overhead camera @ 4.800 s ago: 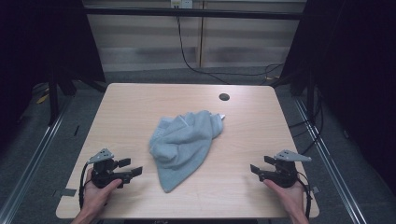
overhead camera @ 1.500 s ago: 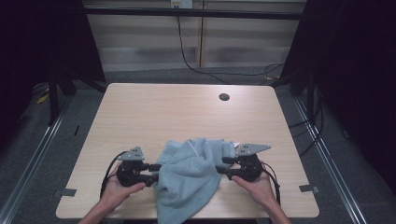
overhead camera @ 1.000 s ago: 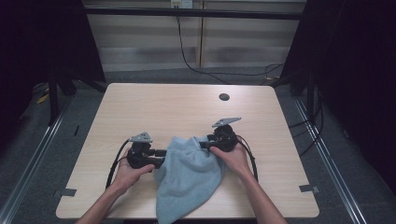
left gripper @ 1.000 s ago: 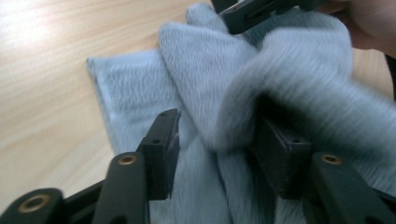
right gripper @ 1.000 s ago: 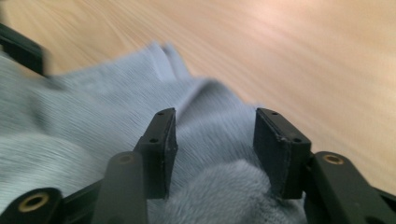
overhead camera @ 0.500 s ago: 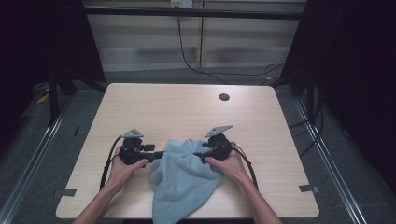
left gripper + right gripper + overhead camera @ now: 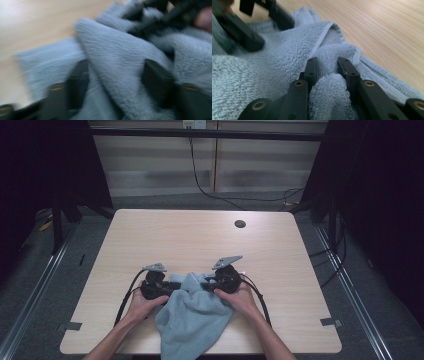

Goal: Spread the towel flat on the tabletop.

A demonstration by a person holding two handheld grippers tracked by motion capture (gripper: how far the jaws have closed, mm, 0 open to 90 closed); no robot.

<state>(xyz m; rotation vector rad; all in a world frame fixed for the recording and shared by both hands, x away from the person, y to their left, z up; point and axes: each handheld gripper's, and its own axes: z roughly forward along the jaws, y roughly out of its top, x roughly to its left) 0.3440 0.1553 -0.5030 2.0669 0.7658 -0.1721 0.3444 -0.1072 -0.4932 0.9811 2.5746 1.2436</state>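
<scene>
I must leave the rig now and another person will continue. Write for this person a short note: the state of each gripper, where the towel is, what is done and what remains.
Left gripper: jaws have just been closing with a thick fold of the towel between them; the left gripper view is blurred, so a firm grip is not certain.
Right gripper: jaws have just been closing and now pinch a ridge of towel.
Towel: crumpled at the near edge of the table, between both hands, one end hanging toward the person.
Done: both grippers are at the towel's top edge.
Left: probably confirm the left grip, then lift and spread or fold it.
</scene>
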